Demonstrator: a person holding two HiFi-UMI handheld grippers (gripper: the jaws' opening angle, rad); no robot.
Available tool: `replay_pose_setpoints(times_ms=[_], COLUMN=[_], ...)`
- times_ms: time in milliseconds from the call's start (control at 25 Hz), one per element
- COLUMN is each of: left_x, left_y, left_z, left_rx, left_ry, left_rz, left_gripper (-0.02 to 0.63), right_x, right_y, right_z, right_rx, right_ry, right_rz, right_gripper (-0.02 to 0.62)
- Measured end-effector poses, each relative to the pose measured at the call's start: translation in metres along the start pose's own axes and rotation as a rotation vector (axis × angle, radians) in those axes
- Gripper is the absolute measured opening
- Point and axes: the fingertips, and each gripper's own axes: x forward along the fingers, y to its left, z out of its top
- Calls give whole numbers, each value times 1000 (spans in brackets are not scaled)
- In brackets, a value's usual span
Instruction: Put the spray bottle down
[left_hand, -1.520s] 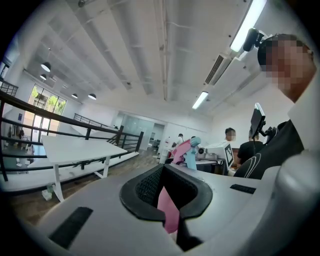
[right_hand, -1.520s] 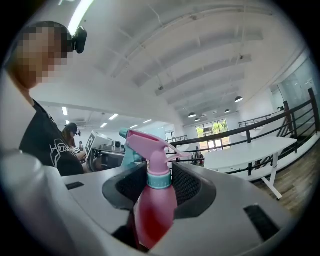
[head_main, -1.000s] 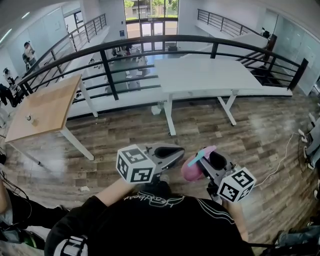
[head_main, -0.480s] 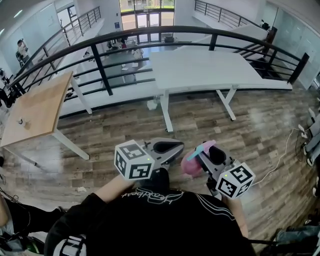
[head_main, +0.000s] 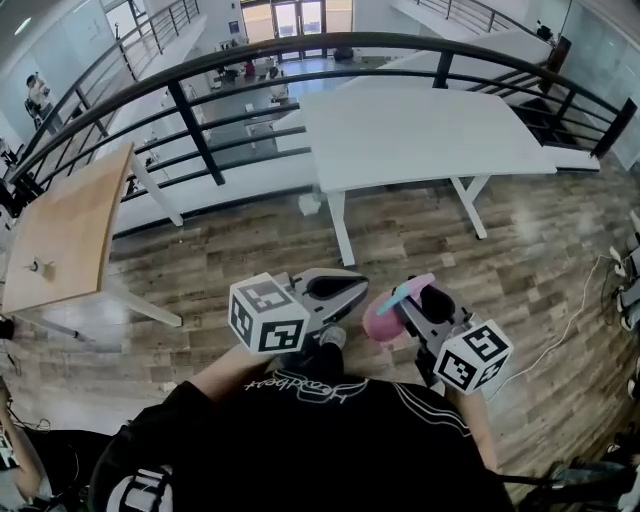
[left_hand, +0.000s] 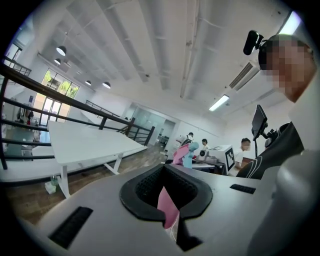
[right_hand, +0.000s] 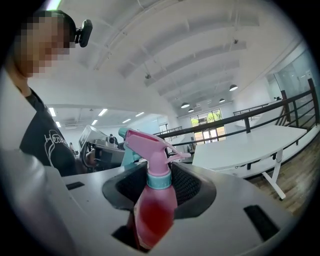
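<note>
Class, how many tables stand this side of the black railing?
2: a white rectangular table straight ahead, and a light wooden table at far left. Others may be out of view.

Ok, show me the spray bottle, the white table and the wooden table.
spray bottle (right_hand: 155, 215): right gripper view, on its pink body.
white table (head_main: 420, 130): head view, middle of its top.
wooden table (head_main: 70, 230): head view, bare tabletop.

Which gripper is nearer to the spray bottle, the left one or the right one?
Right. The right gripper is shut on the bottle, around its body. The left gripper is beside the bottle, on its left, with its tips pointing toward it.
</note>
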Motion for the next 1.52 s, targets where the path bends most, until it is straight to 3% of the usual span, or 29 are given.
replay_pose_setpoints(times_ms=[320, 600, 840, 1120, 1520], left_x=[33, 52, 51, 60, 79], left_y=[148, 241, 301, 337, 402], left_z=[72, 112, 131, 134, 130], left_rx=[-42, -56, -44, -43, -96], left_ry=[-10, -10, -9, -15, 5], left_rz=[-9, -42, -45, -37, 32], left_gripper=[8, 8, 8, 8, 8], right_x=[120, 201, 253, 277, 327], right_y=[-91, -144, -174, -204, -253], right_z=[48, 82, 93, 88, 86], right_rx=[6, -20, -35, -39, -27], right_ry=[35, 59, 57, 66, 81], right_rz=[-32, -56, -79, -102, -64], right_gripper=[152, 152, 152, 152, 152])
